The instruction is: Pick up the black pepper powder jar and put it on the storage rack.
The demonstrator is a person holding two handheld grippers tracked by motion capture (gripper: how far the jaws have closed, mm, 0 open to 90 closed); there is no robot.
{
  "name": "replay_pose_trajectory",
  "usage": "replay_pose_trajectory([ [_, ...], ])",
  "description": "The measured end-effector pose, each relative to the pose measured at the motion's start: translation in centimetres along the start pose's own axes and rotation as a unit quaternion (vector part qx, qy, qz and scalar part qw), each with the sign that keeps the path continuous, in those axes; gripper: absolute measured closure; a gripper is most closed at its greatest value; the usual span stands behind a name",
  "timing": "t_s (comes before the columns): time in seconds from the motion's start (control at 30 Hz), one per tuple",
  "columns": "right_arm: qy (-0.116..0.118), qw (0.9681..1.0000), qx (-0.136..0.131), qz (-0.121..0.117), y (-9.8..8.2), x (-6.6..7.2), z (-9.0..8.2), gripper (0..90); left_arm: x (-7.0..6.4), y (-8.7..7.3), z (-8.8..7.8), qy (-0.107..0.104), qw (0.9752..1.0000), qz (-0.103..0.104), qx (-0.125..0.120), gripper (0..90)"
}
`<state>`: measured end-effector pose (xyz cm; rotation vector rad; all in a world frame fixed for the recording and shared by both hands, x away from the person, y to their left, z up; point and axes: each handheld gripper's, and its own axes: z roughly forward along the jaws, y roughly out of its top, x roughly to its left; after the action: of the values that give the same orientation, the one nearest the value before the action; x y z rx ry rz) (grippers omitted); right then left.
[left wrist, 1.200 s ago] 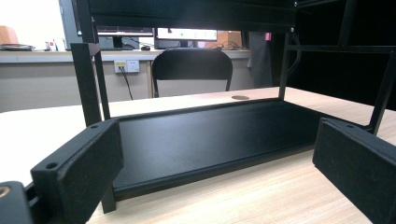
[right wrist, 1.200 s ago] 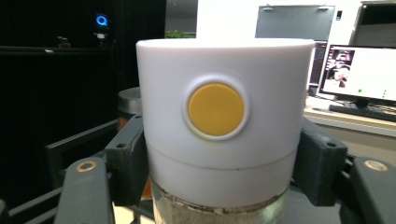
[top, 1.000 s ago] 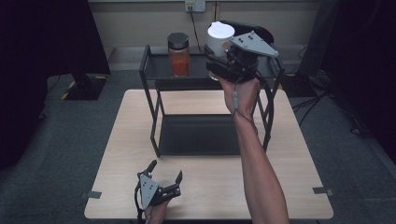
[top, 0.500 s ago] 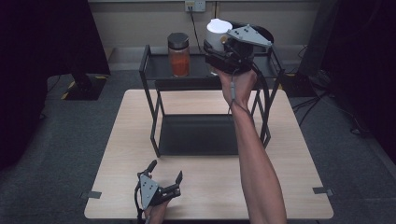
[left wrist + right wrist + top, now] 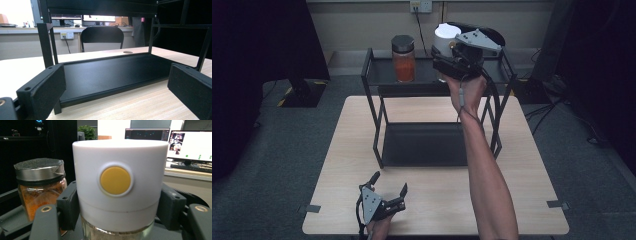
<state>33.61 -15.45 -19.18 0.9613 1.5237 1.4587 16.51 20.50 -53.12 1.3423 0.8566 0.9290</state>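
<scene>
Over the back right part of the rack's top shelf [image 5: 492,75], the right gripper [image 5: 447,52] pinches the white-lidded jar [image 5: 120,187], its jaws pressed on either side of the wide white lid, just above the glass body. The jar sits upright between the jaws, at or just above the shelf; whether it rests there I cannot tell. Beside it, toward the shelf's left end, stands the orange spice jar [image 5: 404,59] with its metal lid, close but apart. Glass below and smooth plastic above suggest a stiff, fairly heavy, breakable jar that could slip, and a lid might loosen; a hold lower on the glass body looks safer. Near the desk's [image 5: 522,200] front edge, the left gripper [image 5: 388,185] rests with its jaws spread and empty, facing the rack's black bottom tray [image 5: 110,75].
</scene>
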Motion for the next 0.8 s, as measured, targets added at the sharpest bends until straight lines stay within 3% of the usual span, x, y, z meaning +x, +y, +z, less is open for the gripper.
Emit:
replay_pose_trajectory([
  [0.1,0.003,1.0,0.004,0.007,0.1,-0.2,0.1,30.3,0.0,0.0,0.0,0.0,1.0,0.0,0.0,1.1],
  [0.17,0.005,0.9997,0.022,0.009,0.6,-0.4,0.4,30.3,0.0,0.0,0.0,0.0,1.0,0.0,0.0,1.1],
  [0.37,0.0,0.9998,-0.016,0.015,-1.5,-0.5,0.2,30.3,0.0,0.0,0.0,-0.001,1.0,0.0,0.0,1.0],
  [0.53,0.003,0.9999,0.006,0.014,-0.4,-0.6,0.6,30.3,0.0,0.0,0.0,0.0,1.0,0.001,0.0,1.0],
  [0.8,0.01,0.9996,0.021,0.017,0.3,-1.0,1.2,30.2,0.0,0.0,0.0,0.0,1.0,0.001,0.0,1.0],
])
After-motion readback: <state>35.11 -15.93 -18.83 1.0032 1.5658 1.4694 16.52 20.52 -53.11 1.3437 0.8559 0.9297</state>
